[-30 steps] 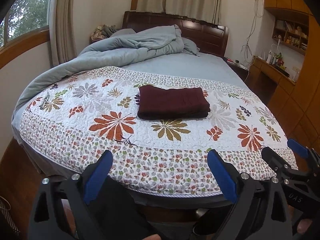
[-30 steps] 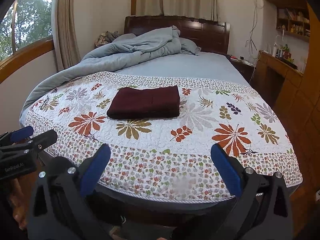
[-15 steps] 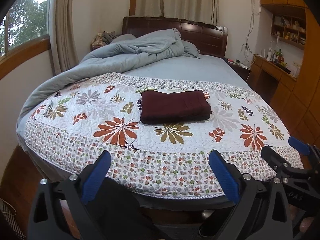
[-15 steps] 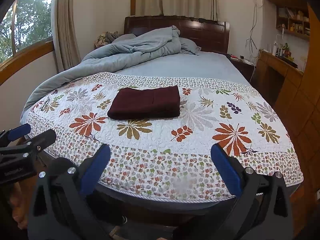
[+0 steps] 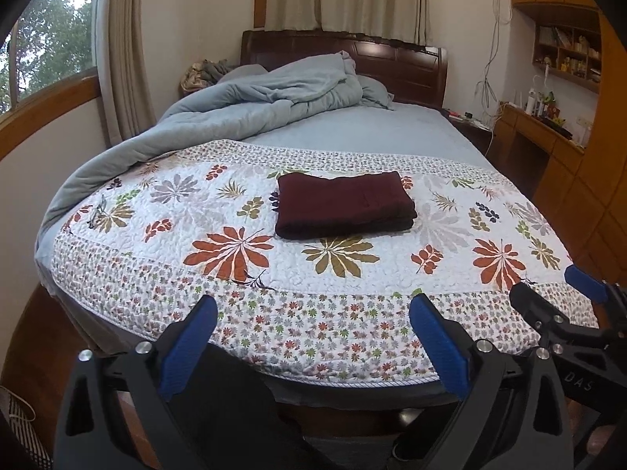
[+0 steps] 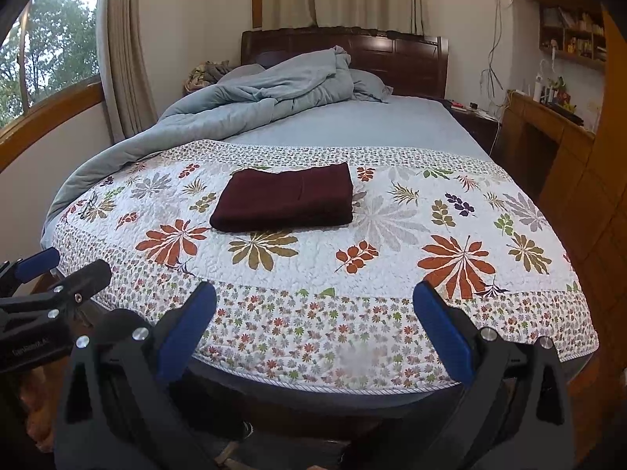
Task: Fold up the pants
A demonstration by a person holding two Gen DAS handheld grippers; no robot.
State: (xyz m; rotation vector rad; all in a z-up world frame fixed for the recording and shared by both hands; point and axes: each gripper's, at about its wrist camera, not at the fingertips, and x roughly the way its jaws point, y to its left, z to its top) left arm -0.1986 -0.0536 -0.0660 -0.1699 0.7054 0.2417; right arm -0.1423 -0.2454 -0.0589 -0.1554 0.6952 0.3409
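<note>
Dark maroon pants (image 5: 345, 205) lie folded into a neat rectangle on the floral quilt (image 5: 243, 274), near the middle of the bed; in the right wrist view the pants (image 6: 284, 199) sit left of centre. My left gripper (image 5: 313, 327) is open, held back from the foot of the bed with nothing between its blue pads. My right gripper (image 6: 313, 325) is open too, equally far from the pants. The right gripper (image 5: 580, 305) shows at the right edge of the left wrist view, and the left gripper (image 6: 51, 270) shows at the left edge of the right wrist view.
A rumpled grey-blue duvet (image 5: 243, 109) lies heaped at the head and left side of the bed, before a dark wooden headboard (image 5: 399, 62). A window (image 5: 35, 51) and curtain stand on the left. Wooden desk and shelves (image 5: 548, 129) line the right wall.
Both grippers have drawn back slightly from the bed and tilted up a little; the pants lie unmoved.
</note>
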